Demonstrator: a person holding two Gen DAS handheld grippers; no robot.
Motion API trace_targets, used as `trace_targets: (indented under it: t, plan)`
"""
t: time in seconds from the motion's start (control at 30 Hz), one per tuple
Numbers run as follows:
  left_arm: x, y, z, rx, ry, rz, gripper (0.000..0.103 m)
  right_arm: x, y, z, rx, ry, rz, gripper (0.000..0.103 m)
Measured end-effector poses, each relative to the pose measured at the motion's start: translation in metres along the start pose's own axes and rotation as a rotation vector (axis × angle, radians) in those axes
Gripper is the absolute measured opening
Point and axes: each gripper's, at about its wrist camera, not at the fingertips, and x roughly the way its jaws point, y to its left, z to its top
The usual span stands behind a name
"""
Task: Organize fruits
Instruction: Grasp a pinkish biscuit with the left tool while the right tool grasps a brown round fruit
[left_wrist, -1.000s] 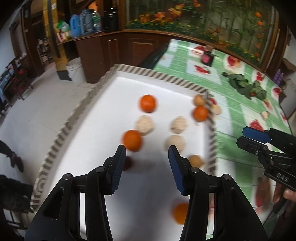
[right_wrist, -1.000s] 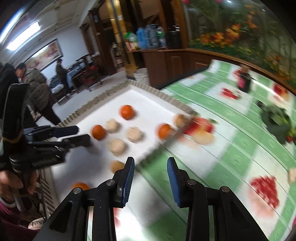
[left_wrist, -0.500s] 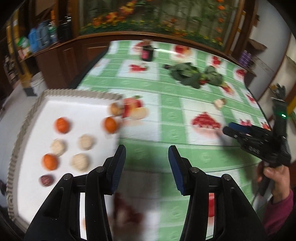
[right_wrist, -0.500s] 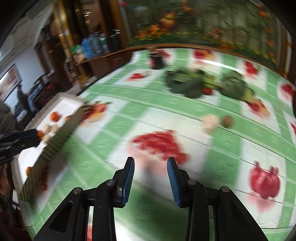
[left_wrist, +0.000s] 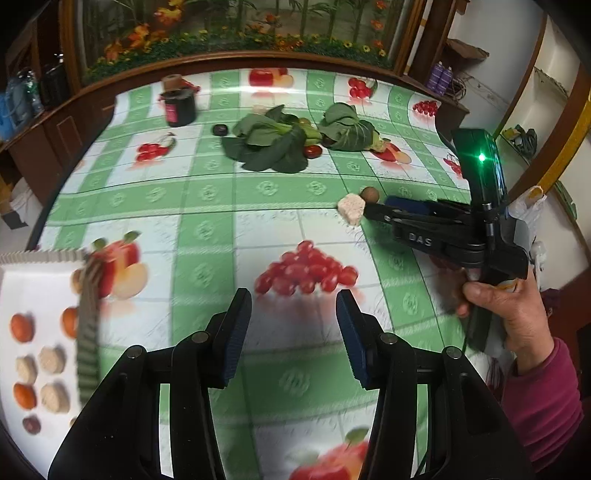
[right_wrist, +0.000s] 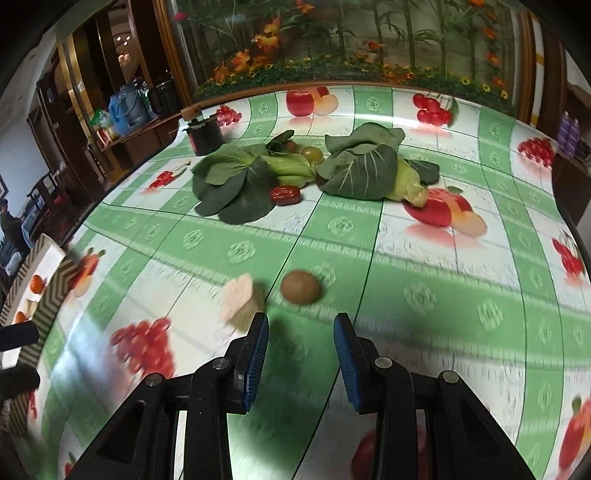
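A brown kiwi (right_wrist: 300, 287) and a pale beige lumpy fruit (right_wrist: 238, 298) lie on the green checked tablecloth just beyond my open, empty right gripper (right_wrist: 300, 341). In the left wrist view the same kiwi (left_wrist: 369, 193) and beige fruit (left_wrist: 351, 209) sit at the right gripper's fingertips (left_wrist: 373, 210). My left gripper (left_wrist: 293, 326) is open and empty above printed cherries. A white tray (left_wrist: 40, 260) at the left holds oranges (left_wrist: 21, 327), beige fruits (left_wrist: 51, 360) and a dark date. A red date (right_wrist: 285, 195) and a green grape (right_wrist: 312, 153) lie among the leaves.
Two bunches of leafy greens (right_wrist: 236, 181) (right_wrist: 364, 166) lie mid-table. A dark jar (left_wrist: 180, 105) stands at the back left, and a dark plum (left_wrist: 219, 129) lies beside the greens. A wooden ledge with flowers borders the far edge.
Both grippers have swung right, away from the white tray and over the tablecloth. The right gripper has come up to the kiwi and the beige fruit. Both stay open.
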Motion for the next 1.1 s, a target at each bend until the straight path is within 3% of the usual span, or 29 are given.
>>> trace_targets:
  t: [0.2, 0.3, 0.63, 0.77, 0.87, 0.9, 0.97, 1.1]
  plan:
    - [0.035, -0.013, 0.019, 0.022, 0.032, -0.015, 0.047, 0.013, -0.002, 0.015, -0.026, -0.022, 0.028, 0.035]
    - [0.051, -0.021, 0.027, 0.027, 0.044, -0.024, 0.047, 0.014, -0.003, 0.017, -0.029, -0.009, 0.013, 0.023]
    - [0.098, -0.049, 0.061, 0.07, 0.024, -0.072, 0.047, -0.019, -0.028, -0.01, 0.077, -0.043, 0.048, 0.023]
    - [0.114, -0.049, 0.067, 0.053, 0.041, -0.084, 0.047, -0.019, -0.034, -0.012, 0.092, -0.042, 0.053, 0.023]
    - [0.116, -0.049, 0.07, 0.057, 0.007, -0.085, 0.047, -0.016, -0.034, -0.013, 0.096, -0.038, 0.068, 0.023]
    - [0.116, -0.049, 0.07, 0.059, 0.005, -0.083, 0.045, -0.014, -0.032, -0.013, 0.087, -0.032, 0.069, 0.024]
    - [0.116, -0.048, 0.07, 0.062, -0.003, -0.072, 0.028, -0.013, -0.028, -0.013, 0.071, -0.033, 0.061, 0.024]
    - [0.113, -0.046, 0.064, 0.078, -0.001, -0.071, 0.028, -0.014, -0.026, -0.014, 0.069, -0.027, 0.072, 0.023]
